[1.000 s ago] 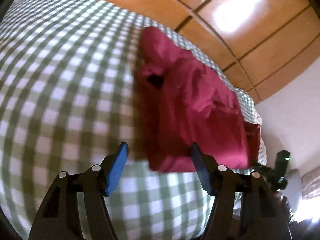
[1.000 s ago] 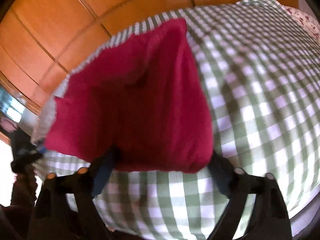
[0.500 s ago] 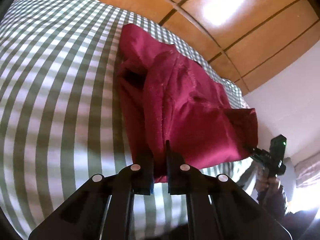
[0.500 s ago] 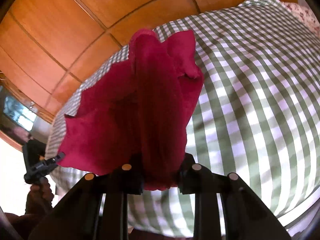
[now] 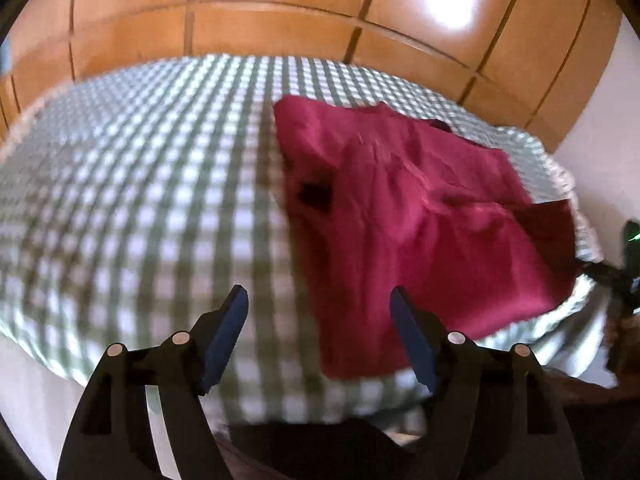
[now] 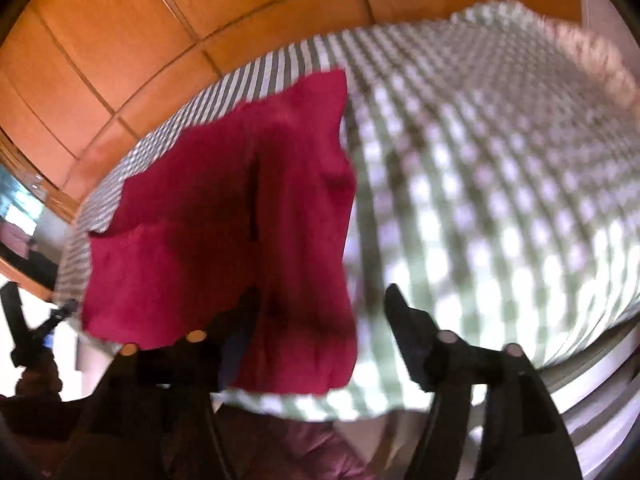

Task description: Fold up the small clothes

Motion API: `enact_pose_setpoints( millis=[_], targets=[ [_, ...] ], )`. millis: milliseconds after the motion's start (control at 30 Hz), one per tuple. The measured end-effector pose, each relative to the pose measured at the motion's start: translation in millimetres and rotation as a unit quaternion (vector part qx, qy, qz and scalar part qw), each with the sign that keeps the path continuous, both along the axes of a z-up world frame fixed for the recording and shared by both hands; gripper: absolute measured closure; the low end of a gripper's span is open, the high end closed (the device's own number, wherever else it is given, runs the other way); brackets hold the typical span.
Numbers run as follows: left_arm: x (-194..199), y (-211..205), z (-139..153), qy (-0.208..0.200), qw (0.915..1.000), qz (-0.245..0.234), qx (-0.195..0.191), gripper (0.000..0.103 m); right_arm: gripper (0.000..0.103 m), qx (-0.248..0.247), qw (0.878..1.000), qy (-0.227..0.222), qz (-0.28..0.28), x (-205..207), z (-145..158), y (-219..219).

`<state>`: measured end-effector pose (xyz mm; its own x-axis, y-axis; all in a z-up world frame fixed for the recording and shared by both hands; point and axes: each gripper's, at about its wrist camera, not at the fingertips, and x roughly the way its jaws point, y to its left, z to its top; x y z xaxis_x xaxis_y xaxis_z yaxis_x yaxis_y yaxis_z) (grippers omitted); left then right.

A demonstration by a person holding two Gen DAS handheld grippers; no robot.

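no readable text or brand anywhere. dark red crumpled cloth garment (image 5: 420, 216) lies on green-and-white checked bedspread (image 5: 140, 200), near its front edge, orange wood panel wall (image 5: 280, 0) behind. left gripper (image 5: 318, 300) jaws apart and opening, nothing between pads; garment edge shows under it. right gripper (image 6: 320, 300) jaws apart and opening, garment below, pads not pressing it. left view only: small dark patch on garment, other gripper at far right. right view only: window at left edge, blurry.
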<state>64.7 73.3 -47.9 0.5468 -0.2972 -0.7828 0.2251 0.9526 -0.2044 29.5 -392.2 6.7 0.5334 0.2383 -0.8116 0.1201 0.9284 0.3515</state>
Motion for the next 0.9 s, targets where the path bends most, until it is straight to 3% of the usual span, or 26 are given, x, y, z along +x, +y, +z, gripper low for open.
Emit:
enact_pose_setpoints(
  millis=[200, 300, 367, 433, 500, 600, 667, 733, 900],
  targets=[
    [25.7, -19.2, 7.3, -0.03, 0.998, -0.034, 0.043, 0.031, 0.034, -0.112, 0.992, -0.052, 0.027, 28.9, 14.7, 31.2],
    [39.2, -25.8, 3.1, -0.023, 0.9983, -0.046, 0.029, 0.031, 0.042, -0.155, 0.986, -0.052, 0.038, 42.4, 5.2, 42.8],
    [46.2, -28.9, 0.2, -0.017, 0.9983, -0.052, 0.02, 0.031, 0.045, -0.159, 0.985, -0.055, 0.04, 47.2, 2.0, 43.7],
    [52.2, -33.7, -2.2, -0.012, 0.9983, -0.052, 0.024, 0.031, 0.058, -0.148, 0.987, -0.065, 0.029, 51.3, 1.5, 41.8],
    [58.0, -37.1, -6.1, 0.0, 0.9983, -0.051, 0.027, 0.031, 0.062, -0.133, 0.989, -0.063, 0.013, 57.4, -0.2, 38.4],
    [58.7, -33.9, -7.2, 0.012, 0.9987, -0.048, 0.013, 0.031, 0.059, -0.117, 0.992, -0.046, -0.002, 63.9, -8.5, 34.7],
    [57.4, -25.2, -8.1, 0.021, 0.9991, -0.038, 0.0, 0.03, 0.052, -0.108, 0.993, -0.04, -0.006, 63.8, -10.9, 33.8],
    [55.8, -16.3, -9.8, 0.033, 0.9987, -0.031, -0.021, 0.03, 0.035, -0.103, 0.994, -0.037, -0.007, 62.5, -12.6, 34.3],
    [52.5, -6.3, -9.9, 0.042, 0.9969, -0.033, -0.057, 0.03, 0.024, -0.108, 0.993, -0.041, -0.013, 59.3, -8.7, 33.8]
  ],
)
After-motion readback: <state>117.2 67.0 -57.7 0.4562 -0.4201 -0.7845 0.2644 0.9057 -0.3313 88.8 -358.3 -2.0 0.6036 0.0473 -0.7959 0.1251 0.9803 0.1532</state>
